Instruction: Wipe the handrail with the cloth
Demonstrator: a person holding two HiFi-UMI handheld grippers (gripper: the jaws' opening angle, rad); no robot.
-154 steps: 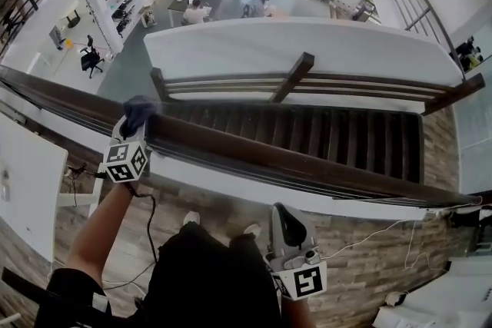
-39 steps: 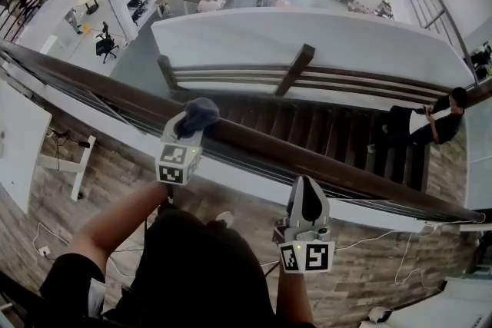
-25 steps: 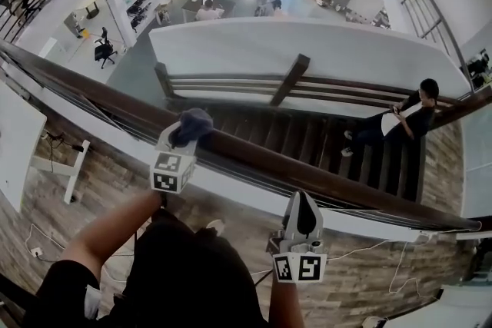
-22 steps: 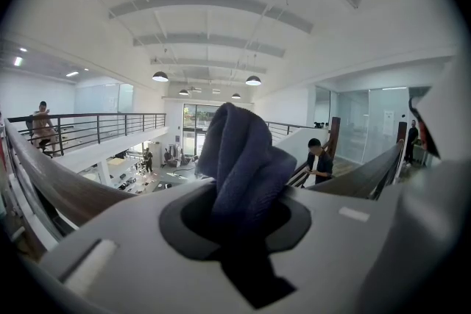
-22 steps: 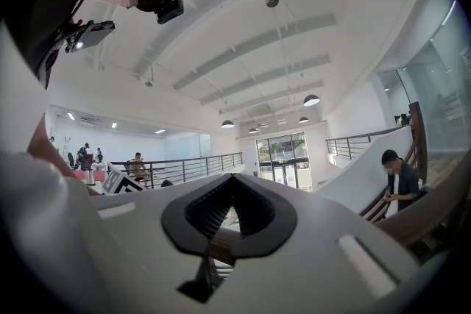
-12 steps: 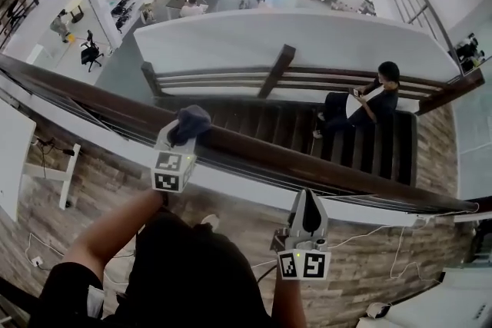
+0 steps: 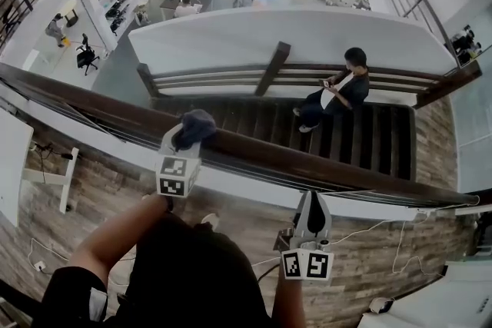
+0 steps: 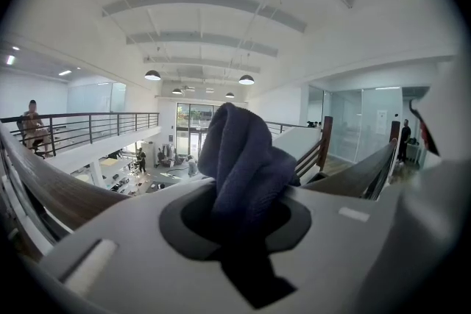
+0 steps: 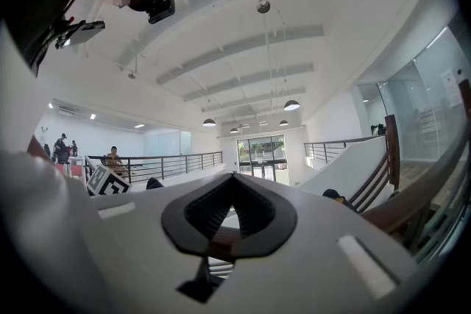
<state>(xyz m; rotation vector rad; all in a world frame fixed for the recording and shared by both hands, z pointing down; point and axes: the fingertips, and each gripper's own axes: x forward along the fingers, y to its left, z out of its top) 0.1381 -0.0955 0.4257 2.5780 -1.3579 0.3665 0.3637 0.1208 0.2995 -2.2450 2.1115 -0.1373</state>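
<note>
A dark wooden handrail (image 7: pixel 323 169) runs from the left edge down to the right across the head view. My left gripper (image 7: pixel 187 136) is shut on a dark blue cloth (image 7: pixel 194 127) and presses it onto the top of the rail left of centre. In the left gripper view the cloth (image 8: pixel 243 165) bulges up out of the shut jaws, with the handrail (image 8: pixel 51 191) passing to the left. My right gripper (image 7: pixel 313 205) hangs below the rail on the near side, shut and holding nothing; the rail (image 9: pixel 412 206) shows at its right.
Beyond the rail a dark staircase (image 7: pixel 384 142) drops away, and a person (image 7: pixel 334 96) in dark clothes sits on its steps. A white wall (image 7: pixel 284 34) and an open hall lie far below. Wood floor (image 7: pixel 92 196) and cables lie under me.
My left gripper has slid the cloth rightward along the rail from the far left over the last seconds. The person on the stairs has moved leftward. The right gripper stays low and shut.
</note>
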